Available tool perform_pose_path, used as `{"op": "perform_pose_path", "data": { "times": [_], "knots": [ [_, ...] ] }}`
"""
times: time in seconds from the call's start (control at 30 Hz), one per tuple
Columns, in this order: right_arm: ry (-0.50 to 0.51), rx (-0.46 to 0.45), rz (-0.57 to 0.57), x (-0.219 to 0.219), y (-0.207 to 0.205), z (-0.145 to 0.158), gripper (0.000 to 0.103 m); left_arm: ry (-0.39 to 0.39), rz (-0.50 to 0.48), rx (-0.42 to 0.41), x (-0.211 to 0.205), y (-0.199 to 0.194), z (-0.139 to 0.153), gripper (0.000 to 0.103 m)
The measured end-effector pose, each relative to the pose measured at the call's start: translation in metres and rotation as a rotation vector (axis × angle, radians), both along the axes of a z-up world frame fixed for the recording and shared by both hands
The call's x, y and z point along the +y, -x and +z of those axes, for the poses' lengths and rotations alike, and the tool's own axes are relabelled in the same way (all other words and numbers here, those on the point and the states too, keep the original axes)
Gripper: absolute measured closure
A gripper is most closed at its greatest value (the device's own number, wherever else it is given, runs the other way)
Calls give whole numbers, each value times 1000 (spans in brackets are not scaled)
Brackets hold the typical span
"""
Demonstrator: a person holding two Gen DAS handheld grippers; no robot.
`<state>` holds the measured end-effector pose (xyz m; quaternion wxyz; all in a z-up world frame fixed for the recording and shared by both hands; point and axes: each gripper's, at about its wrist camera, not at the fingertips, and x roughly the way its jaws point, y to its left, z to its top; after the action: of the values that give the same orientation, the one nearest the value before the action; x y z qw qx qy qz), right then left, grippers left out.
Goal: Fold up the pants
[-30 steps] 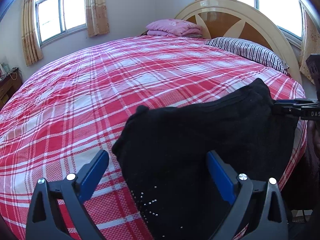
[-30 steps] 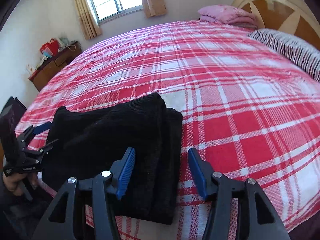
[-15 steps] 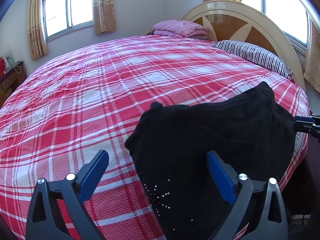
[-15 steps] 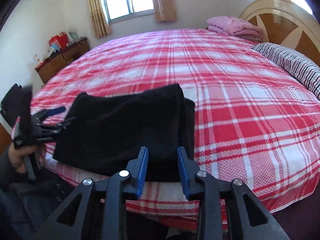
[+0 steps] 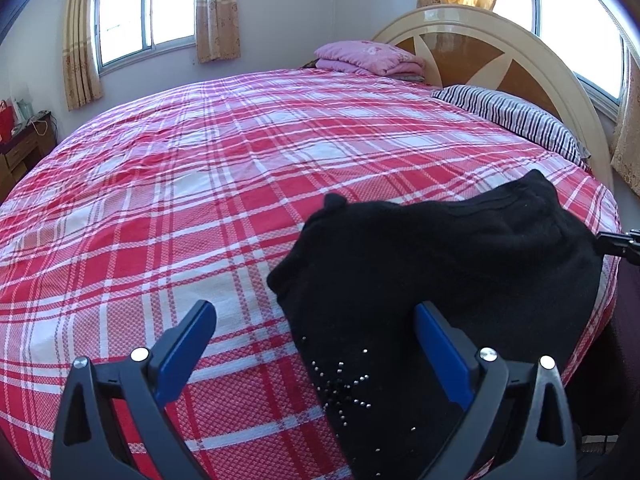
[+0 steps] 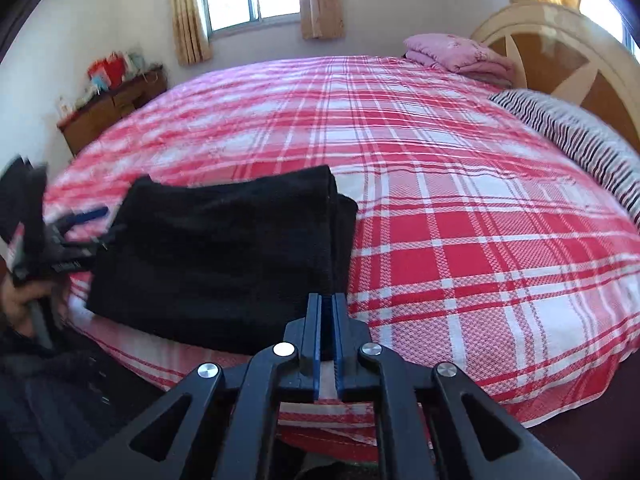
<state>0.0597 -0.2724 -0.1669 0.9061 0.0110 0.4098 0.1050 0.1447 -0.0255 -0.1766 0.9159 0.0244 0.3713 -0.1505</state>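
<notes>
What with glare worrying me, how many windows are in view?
2. Left window on the far wall beside the headboard; right window behind the headboard. More may lie out of view.

— How does the left black two-finger gripper with blue pads [image 5: 316, 344] stand?
— Its jaws are wide apart and point downward, and nothing is pressed between them. A hand [image 6: 24, 308] holds its handle.
— And the right black gripper with blue pads [image 6: 326, 320]?
— Its jaws have just been closing. They are almost together, with nothing between them.
</notes>
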Motion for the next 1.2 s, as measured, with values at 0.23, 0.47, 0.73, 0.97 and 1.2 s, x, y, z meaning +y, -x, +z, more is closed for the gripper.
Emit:
{"op": "perform_pose_path", "data": {
  "times": [0.23, 0.47, 0.73, 0.97, 1.2],
  "knots": [
    [-119, 26, -43, -17, -28, -1, 58, 90, -6, 63, 6, -6, -8, 1],
    [-279, 141, -37, -22, -66, -31, 58, 124, -22, 95, 2, -10, -17, 1],
    [-293, 137, 4, -11, -78, -38, 60, 128, -97, 74, -11, -10, -18, 14],
    [-365, 106, 38, -14, -71, -31, 77, 212, -167, 100, -10, -8, -12, 70],
    [-326, 40, 87, 5, -65, 2, 78, 275, -160, 104, 7, -6, 3, 85]
  ]
}}
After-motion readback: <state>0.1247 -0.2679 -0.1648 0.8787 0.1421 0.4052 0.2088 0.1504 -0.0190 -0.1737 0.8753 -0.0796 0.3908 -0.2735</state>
